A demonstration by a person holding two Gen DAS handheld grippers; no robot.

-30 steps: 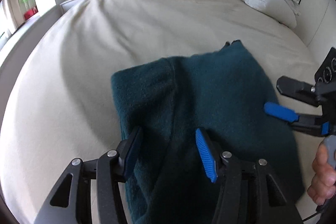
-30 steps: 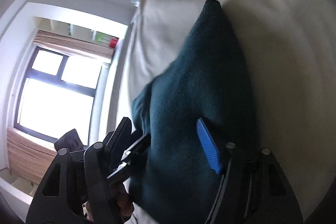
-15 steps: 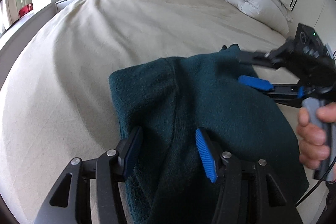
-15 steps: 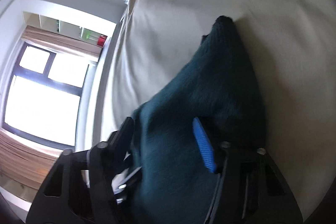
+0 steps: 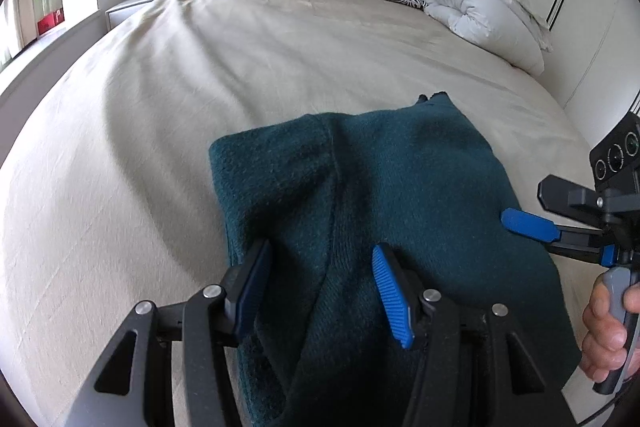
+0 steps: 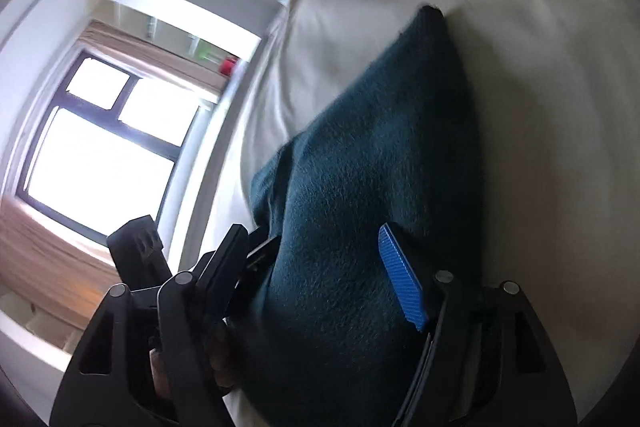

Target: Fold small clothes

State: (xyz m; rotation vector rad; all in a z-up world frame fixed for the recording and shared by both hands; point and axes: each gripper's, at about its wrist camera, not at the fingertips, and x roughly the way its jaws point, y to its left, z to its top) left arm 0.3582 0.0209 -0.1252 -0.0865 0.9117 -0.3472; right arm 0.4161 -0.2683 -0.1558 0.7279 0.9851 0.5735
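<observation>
A dark teal knit garment (image 5: pixel 384 211) lies on the beige bedspread (image 5: pixel 200 87), already doubled into a thick bundle, so at least one fold looks done. The left gripper (image 5: pixel 320 287) hovers over its near edge with its pads spread, holding nothing; fabric bulges up between them. The right gripper (image 6: pixel 320 275), at the garment's right side, is also spread, cloth filling its gap unpinched. Remaining, by my reading: another fold and smoothing.
</observation>
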